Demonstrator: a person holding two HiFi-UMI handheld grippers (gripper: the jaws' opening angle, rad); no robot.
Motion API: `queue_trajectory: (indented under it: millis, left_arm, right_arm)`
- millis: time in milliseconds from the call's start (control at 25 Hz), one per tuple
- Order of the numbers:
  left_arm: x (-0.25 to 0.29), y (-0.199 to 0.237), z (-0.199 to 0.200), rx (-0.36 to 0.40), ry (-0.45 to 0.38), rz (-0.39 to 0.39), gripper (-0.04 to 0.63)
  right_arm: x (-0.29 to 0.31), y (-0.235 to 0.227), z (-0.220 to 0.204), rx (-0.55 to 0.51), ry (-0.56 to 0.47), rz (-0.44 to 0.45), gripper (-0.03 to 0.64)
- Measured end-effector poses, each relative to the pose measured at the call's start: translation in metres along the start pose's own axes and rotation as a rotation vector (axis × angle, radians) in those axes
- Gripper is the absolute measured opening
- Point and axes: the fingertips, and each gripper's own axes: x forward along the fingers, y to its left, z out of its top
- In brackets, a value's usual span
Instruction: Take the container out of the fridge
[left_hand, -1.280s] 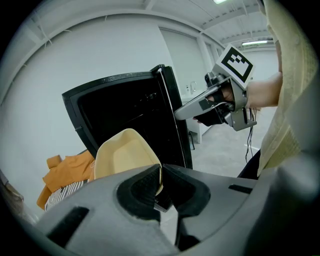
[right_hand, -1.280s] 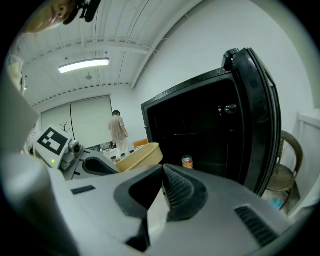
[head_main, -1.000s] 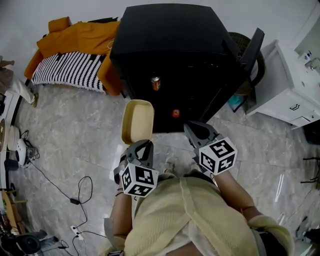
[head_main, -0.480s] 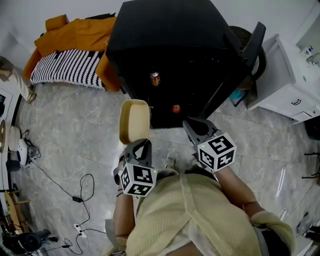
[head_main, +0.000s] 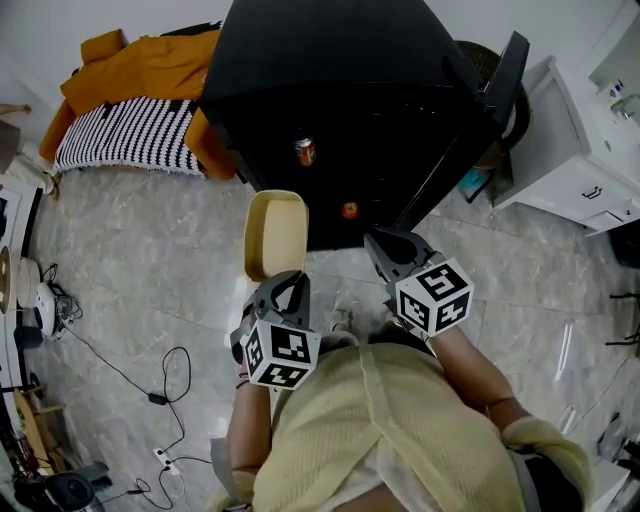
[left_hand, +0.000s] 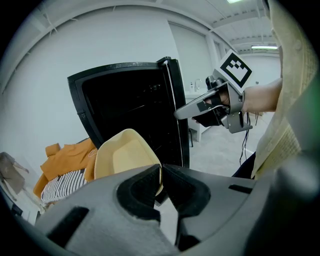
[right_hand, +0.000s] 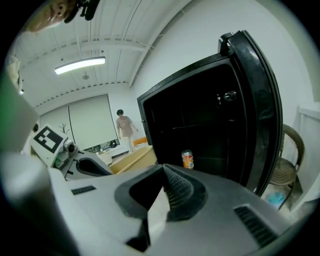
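Since the container (head_main: 276, 232) is clear of the fridge (head_main: 340, 80) and hangs in the air at 12 o'clock off the left gripper (head_main: 284, 282), whose jaws are pinched on its near rim, I'd treat it as light and stiff: thin-walled tan tub, looks empty, smooth, likely to pivot on a one-edge hold; the rim is the only sensible grab. Right gripper (head_main: 382, 245) at 3 o'clock of it, jaws together on nothing. Floor (head_main: 140, 280): polished grey stone, hard, cable (head_main: 165, 385) at 8. Room: orange throw (head_main: 150, 65) at 10, fridge door (head_main: 505, 80) open, can (head_main: 305, 152) on a shelf at 12, white cabinet (head_main: 580, 165) at 2
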Motion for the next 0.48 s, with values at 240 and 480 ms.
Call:
queue_trajectory:
  millis: [240,480]
  left_arm:
    - [0.0065,-0.0103,0.0042,0.013,-0.007,-0.031,0.034]
    - [0.0061,-0.0086,0.0024,0.002,0.002,-0.025,0.034]
  right_arm:
    - [-0.0011,-0.0031,-0.0017,0.004,-0.004,-0.011,0.028]
    - [-0.0008,-0.0044,-0.0008,0.0,-0.013,-0.019,0.028]
